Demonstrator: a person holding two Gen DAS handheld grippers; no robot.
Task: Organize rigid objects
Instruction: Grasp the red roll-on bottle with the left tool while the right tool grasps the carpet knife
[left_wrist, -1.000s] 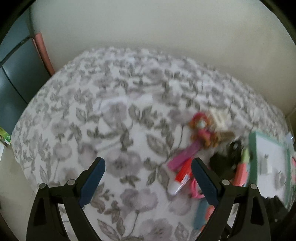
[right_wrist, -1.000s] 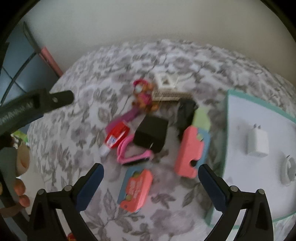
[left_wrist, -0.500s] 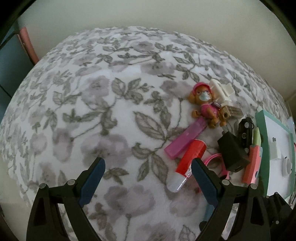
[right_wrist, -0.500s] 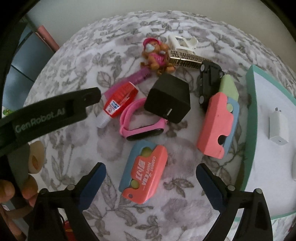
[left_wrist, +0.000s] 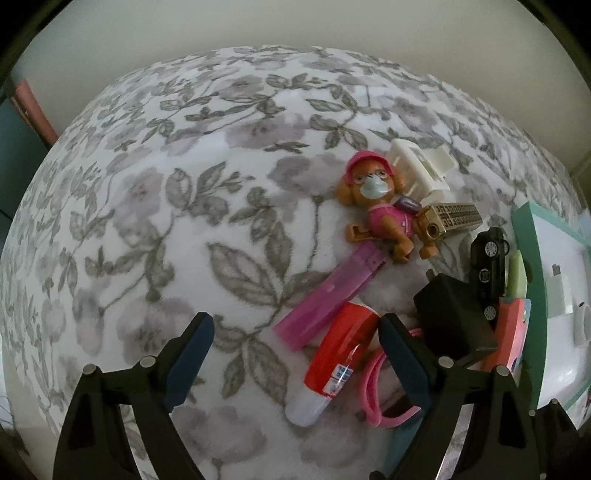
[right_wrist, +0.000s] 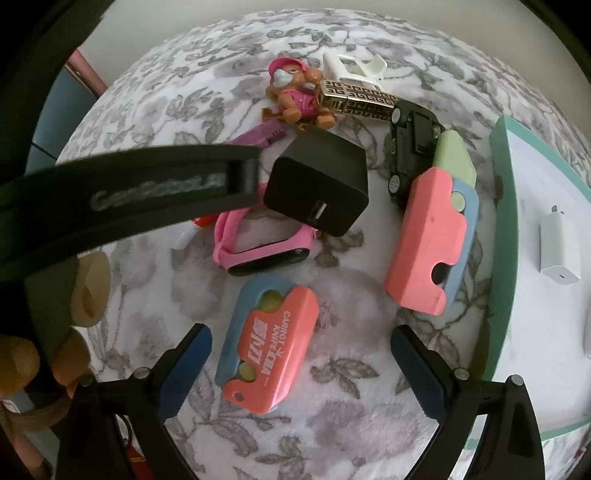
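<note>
— What do we have nearest our claws?

— Under the right gripper (right_wrist: 301, 363) lies the coral carrot knife (right_wrist: 271, 345) on the floral cloth (right_wrist: 354, 428), between the spread jaws, which touch nothing. The left gripper (left_wrist: 295, 345) has just been closing a little, yet it stands wide and empty; the red glue tube (left_wrist: 334, 363) sits just inside its right finger, with the pink wristband (left_wrist: 373, 387) behind that finger.

— And farther off?

— Beyond the tube we see the purple stick (left_wrist: 328, 299), then the dog figure (left_wrist: 384, 214) and the white clip (left_wrist: 421, 166) farthest. To the right lie the black charger (right_wrist: 319, 188), the black toy car (right_wrist: 410, 147) and a second coral knife (right_wrist: 430, 240), just beside the green-rimmed tray (right_wrist: 504, 221), which holds a white plug (right_wrist: 559, 247).
</note>
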